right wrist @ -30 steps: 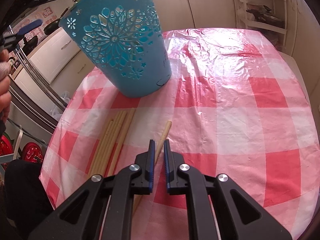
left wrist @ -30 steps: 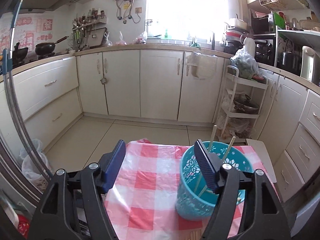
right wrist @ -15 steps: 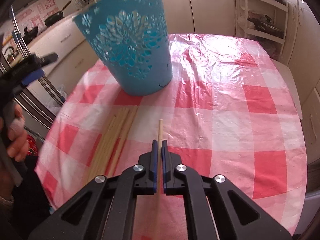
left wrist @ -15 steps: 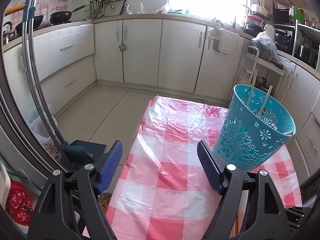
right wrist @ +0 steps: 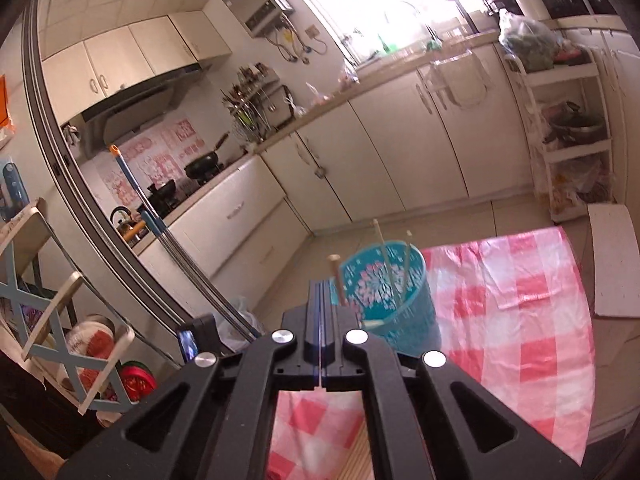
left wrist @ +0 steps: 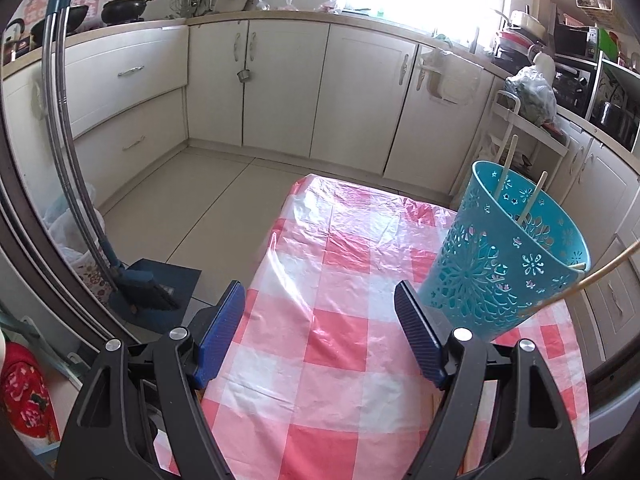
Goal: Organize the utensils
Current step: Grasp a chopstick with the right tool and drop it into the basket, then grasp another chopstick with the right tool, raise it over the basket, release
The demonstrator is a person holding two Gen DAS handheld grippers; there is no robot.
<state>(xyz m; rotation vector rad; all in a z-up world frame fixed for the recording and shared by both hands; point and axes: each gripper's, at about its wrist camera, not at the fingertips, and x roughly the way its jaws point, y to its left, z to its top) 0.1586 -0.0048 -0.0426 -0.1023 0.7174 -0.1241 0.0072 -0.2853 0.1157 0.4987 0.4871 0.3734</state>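
A turquoise perforated basket (left wrist: 504,264) stands on the pink checked tablecloth (left wrist: 340,320) with two chopsticks (left wrist: 506,168) standing in it. It also shows in the right wrist view (right wrist: 394,296). My right gripper (right wrist: 322,292) is shut on a wooden chopstick (right wrist: 336,278), raised above the table and tilted up in front of the basket. That chopstick (left wrist: 592,276) crosses the left wrist view at the right. My left gripper (left wrist: 320,332) is open and empty, just left of the basket. More chopsticks (right wrist: 360,456) lie on the cloth below my right gripper.
Kitchen cabinets (left wrist: 280,88) and tiled floor (left wrist: 200,200) surround the small table. A white shelf trolley (right wrist: 568,140) stands at the right. A broom and dustpan (left wrist: 140,284) sit on the floor at the left.
My right gripper closed on one chopstick, lifted it off the cloth and tilted upward towards the basket. My left gripper drew back from the basket and stayed open.
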